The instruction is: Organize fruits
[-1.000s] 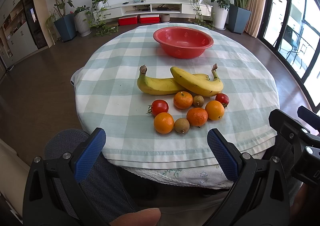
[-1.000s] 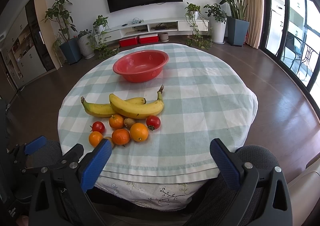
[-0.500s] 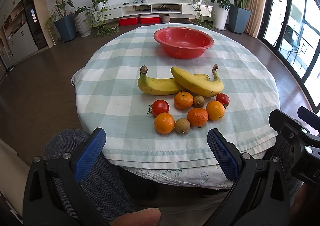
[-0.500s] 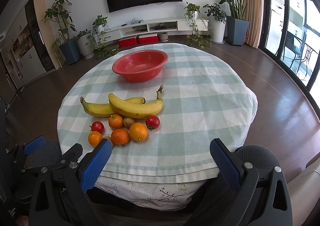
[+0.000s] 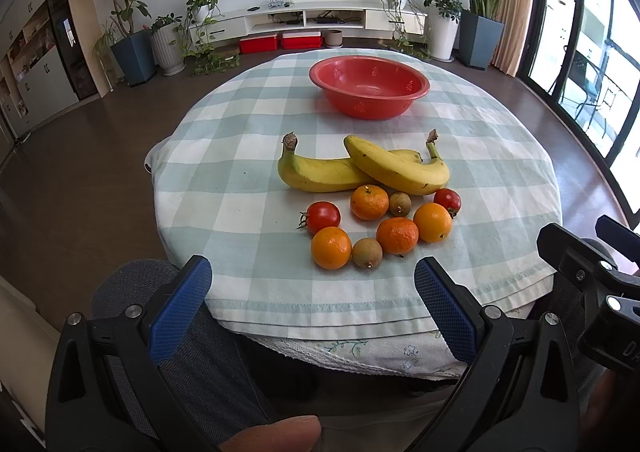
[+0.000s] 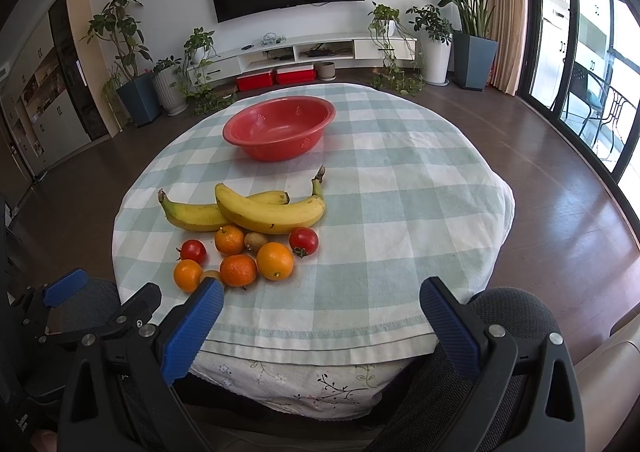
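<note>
Both grippers at near table edge, nothing held. Left gripper (image 5: 312, 304) jaws spread wide, empty. Right gripper (image 6: 320, 320) also spread wide, empty, its left pad partly covering a small brown fruit in the right wrist view.

Fruit cluster sits on checked tablecloth (image 5: 240, 212), near side, left of centre: front orange (image 5: 331, 247), brown fruit (image 5: 367, 253) touching it (kiwi or longan, can't tell at this resolution), mandarin (image 5: 397, 235), orange (image 5: 432, 222), tomato (image 5: 323, 215), second mandarin (image 5: 369, 202), second brown fruit (image 5: 399, 204), second tomato (image 5: 447, 199). Behind them two bananas (image 5: 360, 168), one lying across the other. Red bowl (image 5: 369, 90) well apart beyond, empty.

Task not started; likely target is the bowl.

Risks: round fruit packed touching, so closing on one could nudge neighbours and roll them toward the cloth edge. Tomatoes soft, hard squeeze may split them. Bananas overlap, lifting the lower one would tip the upper. Bowl is far, long carry, smooth orange may slip from the pads
</note>
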The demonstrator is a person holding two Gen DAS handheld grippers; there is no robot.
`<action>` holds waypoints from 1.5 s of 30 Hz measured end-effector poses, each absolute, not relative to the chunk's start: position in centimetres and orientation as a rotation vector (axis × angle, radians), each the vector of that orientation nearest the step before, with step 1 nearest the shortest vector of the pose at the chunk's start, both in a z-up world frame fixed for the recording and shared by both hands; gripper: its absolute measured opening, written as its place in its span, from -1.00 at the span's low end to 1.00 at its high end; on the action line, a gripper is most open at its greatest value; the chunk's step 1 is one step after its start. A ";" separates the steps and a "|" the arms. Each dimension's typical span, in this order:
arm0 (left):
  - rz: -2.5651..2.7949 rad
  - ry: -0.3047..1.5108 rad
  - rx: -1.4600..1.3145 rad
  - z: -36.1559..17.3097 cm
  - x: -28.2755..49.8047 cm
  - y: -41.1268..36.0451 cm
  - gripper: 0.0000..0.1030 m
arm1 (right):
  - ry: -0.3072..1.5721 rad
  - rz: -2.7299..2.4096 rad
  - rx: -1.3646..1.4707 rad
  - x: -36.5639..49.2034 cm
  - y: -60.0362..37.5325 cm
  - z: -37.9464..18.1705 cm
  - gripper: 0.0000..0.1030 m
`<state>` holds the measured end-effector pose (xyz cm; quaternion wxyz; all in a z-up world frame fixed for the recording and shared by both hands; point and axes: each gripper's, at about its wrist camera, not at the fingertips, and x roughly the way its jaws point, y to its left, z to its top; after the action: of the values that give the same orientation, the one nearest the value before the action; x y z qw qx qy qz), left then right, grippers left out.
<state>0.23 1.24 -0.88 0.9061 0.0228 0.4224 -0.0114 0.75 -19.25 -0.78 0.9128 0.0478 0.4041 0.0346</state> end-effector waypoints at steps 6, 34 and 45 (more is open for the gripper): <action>-0.023 0.872 0.048 -0.9 0.2 1.2 0.99 | 0.833 0.071 0.098 0.8 -19.2 -0.8 0.96; -0.041 0.795 -0.036 0.4 2.1 5.6 0.99 | 0.831 0.112 0.149 1.0 -20.7 -1.6 0.96; -0.336 0.936 -0.138 -1.5 4.1 7.1 0.99 | 0.834 0.359 0.427 2.4 -24.4 -1.9 0.95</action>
<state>4.12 7.14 -1.48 0.8766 -0.0659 0.4486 -0.1611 2.44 -24.35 -1.85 0.8769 0.2044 0.3995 0.1723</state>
